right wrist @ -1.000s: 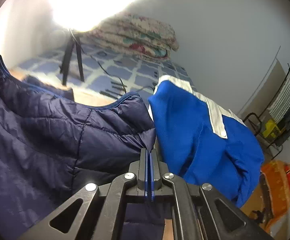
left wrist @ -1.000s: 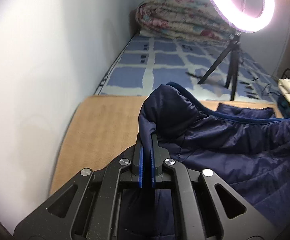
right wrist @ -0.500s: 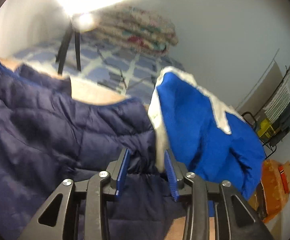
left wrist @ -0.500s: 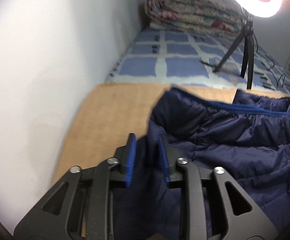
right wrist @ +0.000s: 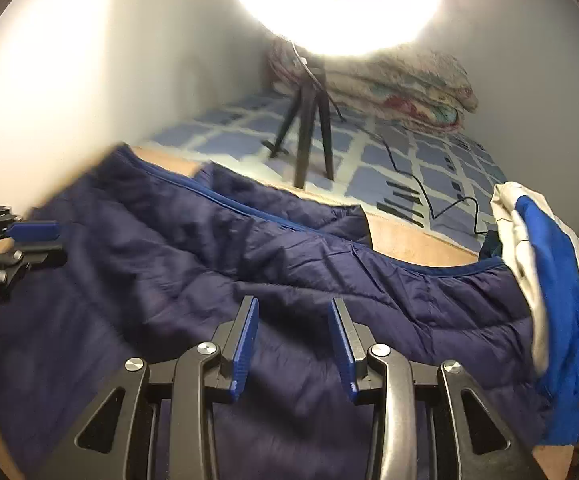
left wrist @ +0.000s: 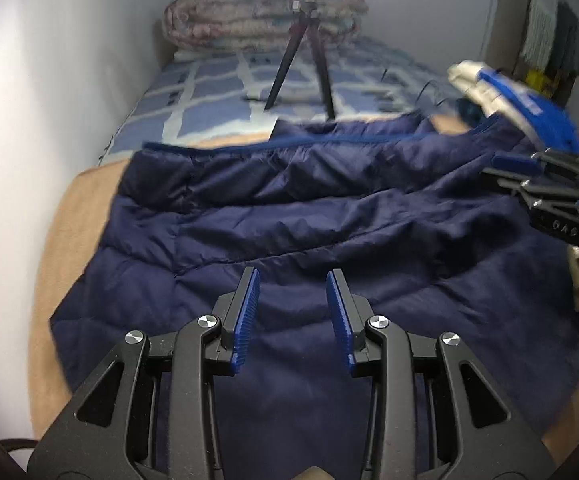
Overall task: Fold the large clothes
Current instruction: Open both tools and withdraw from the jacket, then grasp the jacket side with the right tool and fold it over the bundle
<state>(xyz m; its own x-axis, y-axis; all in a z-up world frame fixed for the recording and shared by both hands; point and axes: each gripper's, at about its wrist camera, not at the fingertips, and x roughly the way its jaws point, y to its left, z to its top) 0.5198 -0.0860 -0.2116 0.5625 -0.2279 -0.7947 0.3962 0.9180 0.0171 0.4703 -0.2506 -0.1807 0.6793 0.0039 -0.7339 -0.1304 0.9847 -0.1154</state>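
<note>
A large navy quilted jacket (left wrist: 309, 220) lies spread flat on a tan mat (left wrist: 77, 208), its far edge folded over with a blue trim line; it also shows in the right wrist view (right wrist: 217, 272). My left gripper (left wrist: 292, 280) is open and empty above the jacket's near part. My right gripper (right wrist: 293, 308) is open and empty above the jacket too. Each gripper shows in the other's view: the right one at the right edge (left wrist: 529, 168), the left one at the left edge (right wrist: 21, 240).
A blue and white garment (right wrist: 549, 288) is piled at the jacket's right end. Behind the mat lies a blue checked bedsheet (left wrist: 217, 92) with a ring light tripod (left wrist: 309, 60), a cable (right wrist: 417, 184) and a folded floral quilt (right wrist: 401, 80). A white wall (left wrist: 49, 80) runs along the left.
Both grippers opened and let go of the jacket's edge, then pulled back. The jacket now lies flat on the mat with its far edge folded over.
</note>
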